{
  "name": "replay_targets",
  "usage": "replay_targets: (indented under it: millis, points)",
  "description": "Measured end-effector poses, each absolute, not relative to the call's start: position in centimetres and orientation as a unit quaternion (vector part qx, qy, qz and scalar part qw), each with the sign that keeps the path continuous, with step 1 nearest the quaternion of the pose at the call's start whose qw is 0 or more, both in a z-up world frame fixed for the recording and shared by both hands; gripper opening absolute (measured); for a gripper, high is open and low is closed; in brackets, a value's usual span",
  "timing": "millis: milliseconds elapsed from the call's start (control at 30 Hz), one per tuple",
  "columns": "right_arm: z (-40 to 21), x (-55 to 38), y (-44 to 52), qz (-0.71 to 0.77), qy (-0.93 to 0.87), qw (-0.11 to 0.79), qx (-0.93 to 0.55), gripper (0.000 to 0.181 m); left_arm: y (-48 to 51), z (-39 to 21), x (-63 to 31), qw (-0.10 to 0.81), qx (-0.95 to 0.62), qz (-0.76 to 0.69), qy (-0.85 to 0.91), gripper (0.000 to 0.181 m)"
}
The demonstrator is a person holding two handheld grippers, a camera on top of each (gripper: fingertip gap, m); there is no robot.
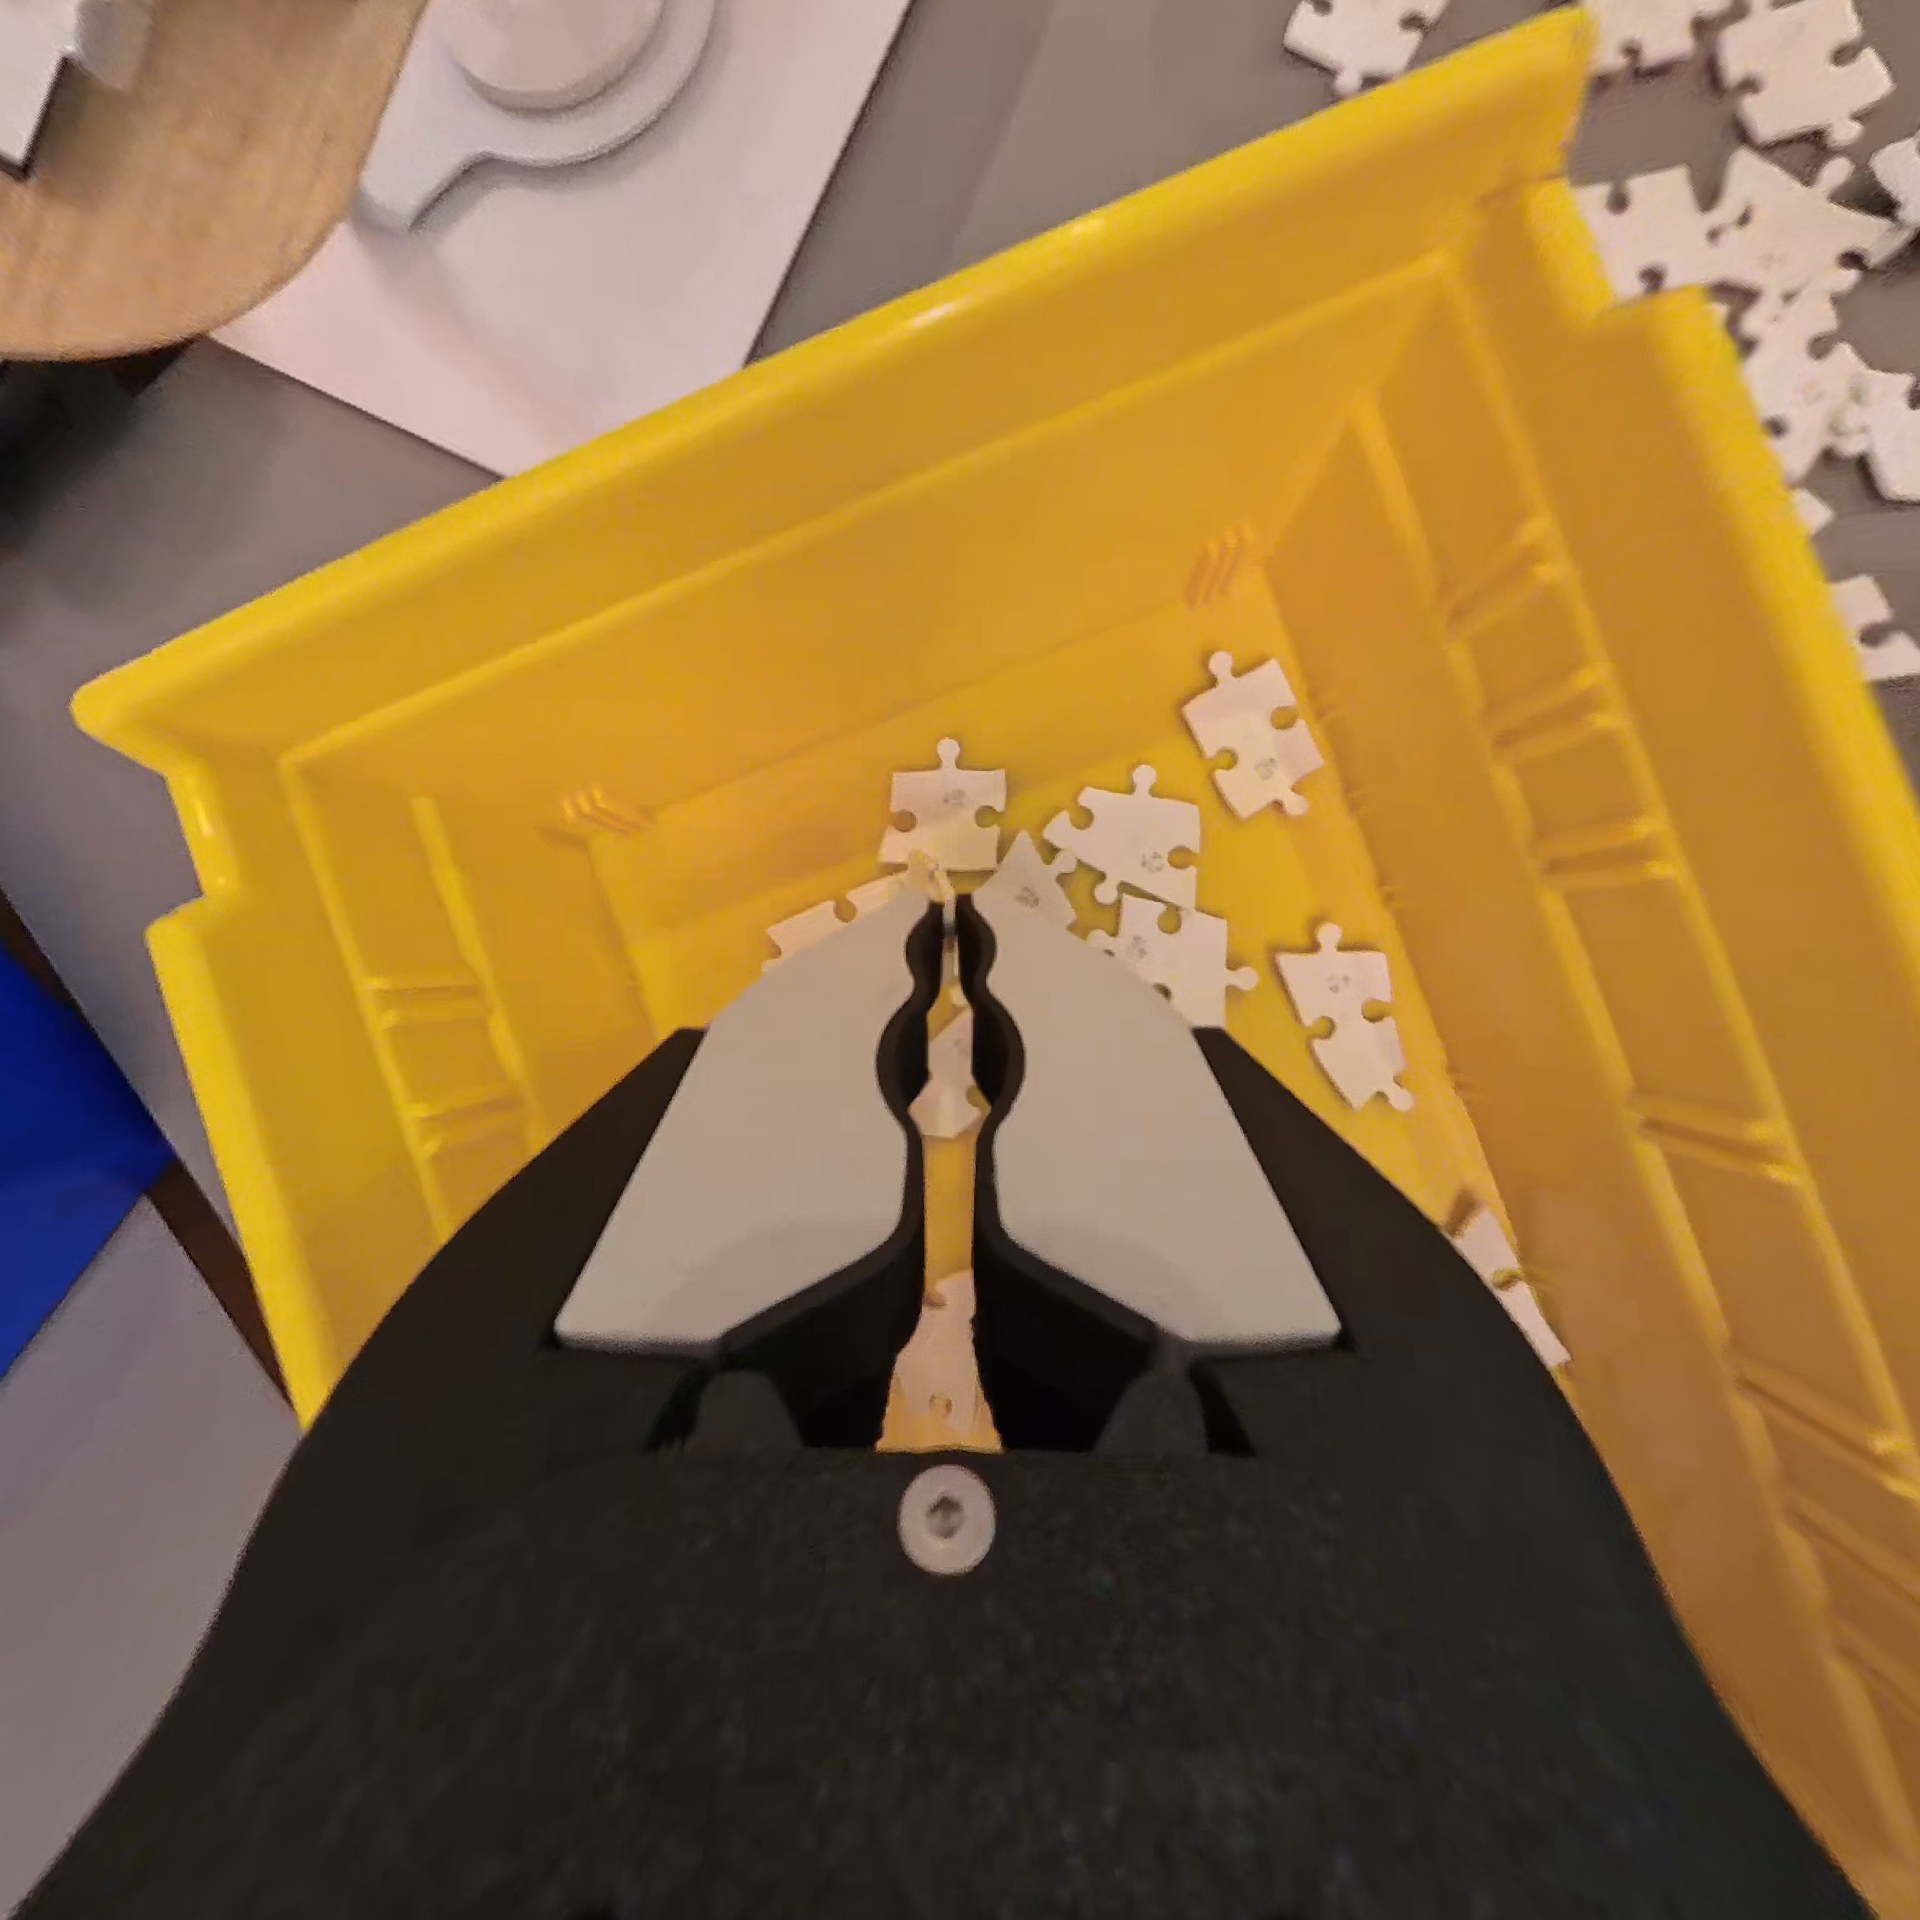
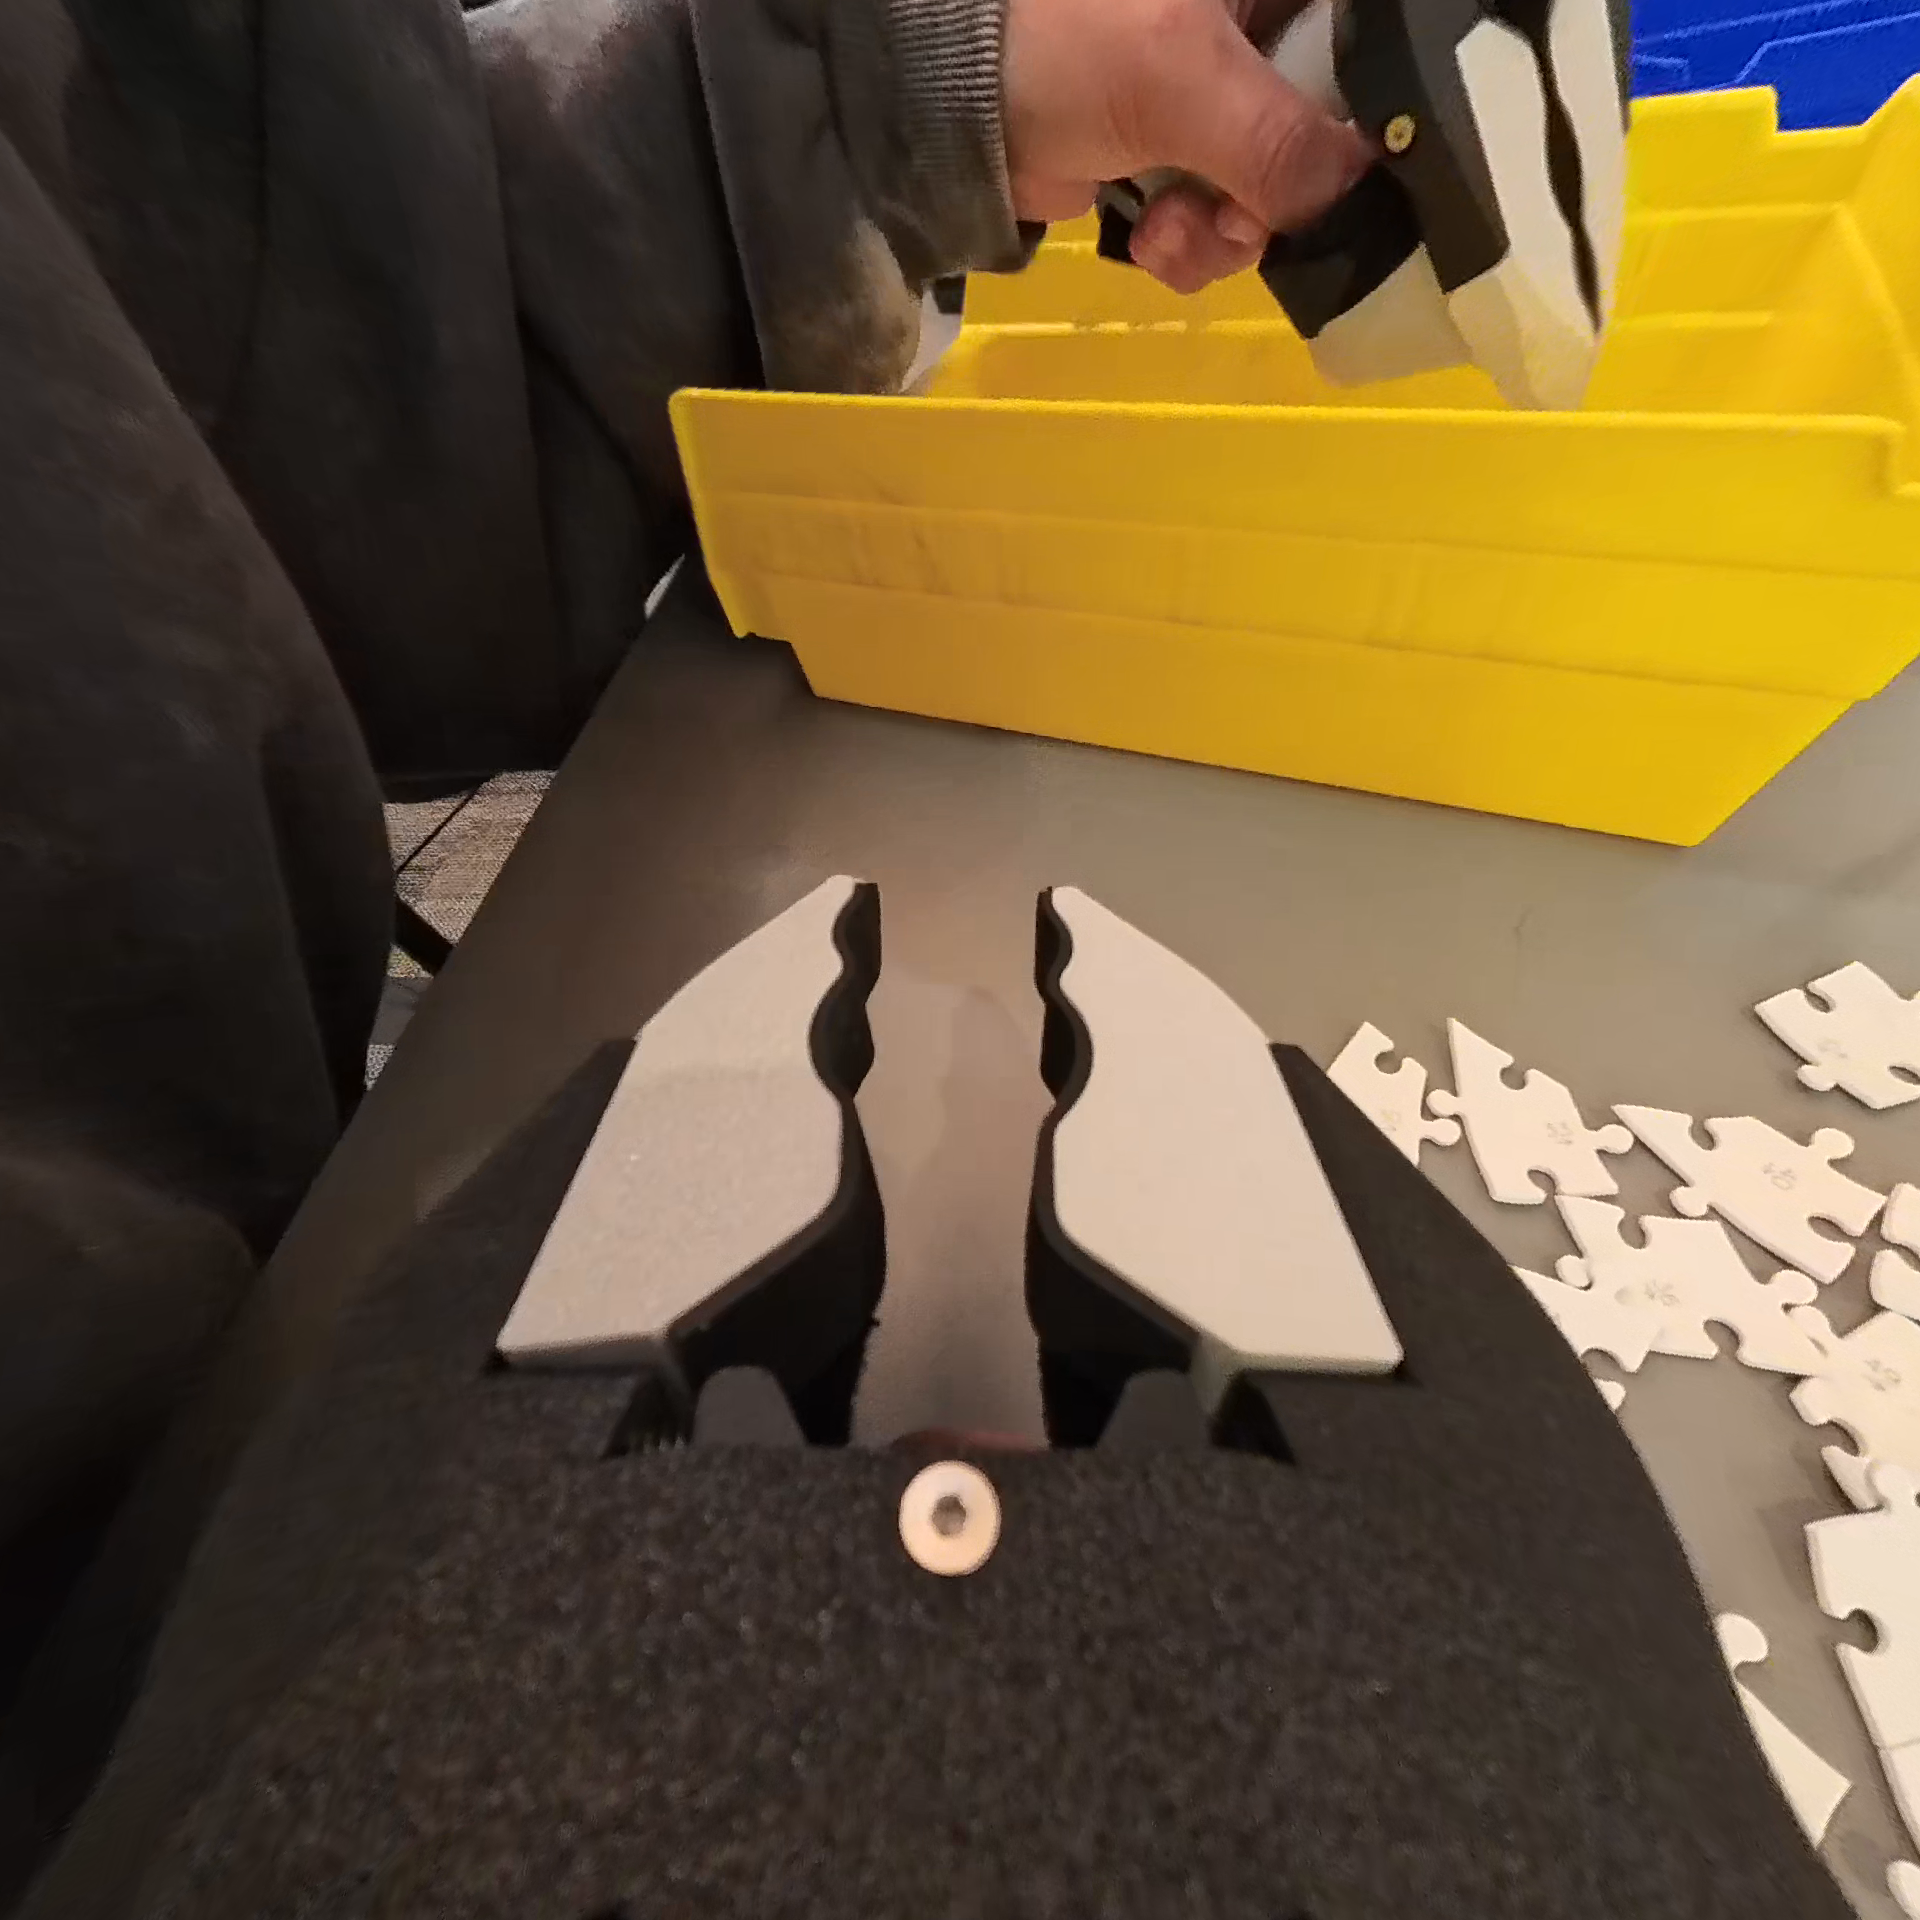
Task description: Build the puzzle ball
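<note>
I have the left gripper pointed down into the yellow bin, its fingers closed to a thin slit. A sliver of white sits at the tips, so I judge I am pinching one puzzle piece on edge, though blur there leaves me unsure whether it is held or only touched. Going in steeply makes sense: the loose pieces lie flat on the bin floor, and only an edge gives the tips any purchase.

The right gripper waits low over the bench, fingers spread and holding nothing, aimed at bare surface just short of the bin's side wall. I keep it there, I think, to take the piece once it comes out. From that view I see the person's hand holding the left gripper over the bin.

More white pieces are scattered on the bench to the right of the bin, several overlapping. No assembled ball shows in either view, so the build looks barely begun.

The bin's tall walls hem in the left gripper, and neighbouring pieces crowd the tips, so lifting could drag a second one. A white moulded tray, a tan board and a blue bin lie beyond, out of the way.
</note>
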State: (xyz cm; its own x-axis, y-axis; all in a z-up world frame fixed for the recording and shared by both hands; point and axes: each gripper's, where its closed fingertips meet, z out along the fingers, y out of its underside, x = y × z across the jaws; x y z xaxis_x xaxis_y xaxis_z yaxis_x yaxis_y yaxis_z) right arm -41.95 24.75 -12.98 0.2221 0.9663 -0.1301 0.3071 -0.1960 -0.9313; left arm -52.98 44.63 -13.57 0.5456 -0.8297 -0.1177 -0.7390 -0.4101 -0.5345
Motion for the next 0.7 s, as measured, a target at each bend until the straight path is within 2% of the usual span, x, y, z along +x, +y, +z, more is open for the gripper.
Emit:
replay_targets:
  millis: [67,167,233,333,433,533,633,700]
  points:
    - [-12.8,-41.9,24.8,0.397,-0.48,0.418,-0.661,0.027,43.5,-12.7,-52.4,0.284,-0.822,-0.083,0.486,0.002]
    - [-12.2,-41.3,25.3,0.393,-0.473,0.431,-0.66,0.025,40.3,-8.4,-49.7,0.345,-0.764,-0.103,0.535,0.002]
    - [-11.6,-40.2,25.4,0.39,-0.473,0.425,-0.666,0.025,36.5,-4.9,-46.8,0.388,-0.706,-0.144,0.575,0.002]
    - [-10.3,-38.1,23.8,0.436,-0.475,0.387,-0.659,0.026,29.5,-2.5,-41.9,0.399,-0.635,-0.233,0.619,0.002]
    - [-8.3,-35.8,20.9,0.508,-0.476,0.35,-0.627,0.029,23.6,-2.5,-37.3,0.397,-0.576,-0.312,0.643,0.002]
    - [-5.7,-33.8,20.2,0.511,-0.471,0.411,-0.591,0.025,20.2,-3.4,-34.3,0.395,-0.542,-0.36,0.649,0.004]
    - [-5.0,-32.9,18.1,0.531,-0.484,0.398,-0.57,0.015,18.4,-3.2,-32.5,0.416,-0.517,-0.4,0.632,0.004]
    - [-5.0,-32.2,17.7,0.505,-0.487,0.422,-0.574,0.015,17.5,-2.6,-32.1,0.424,-0.512,-0.424,0.615,0.004]
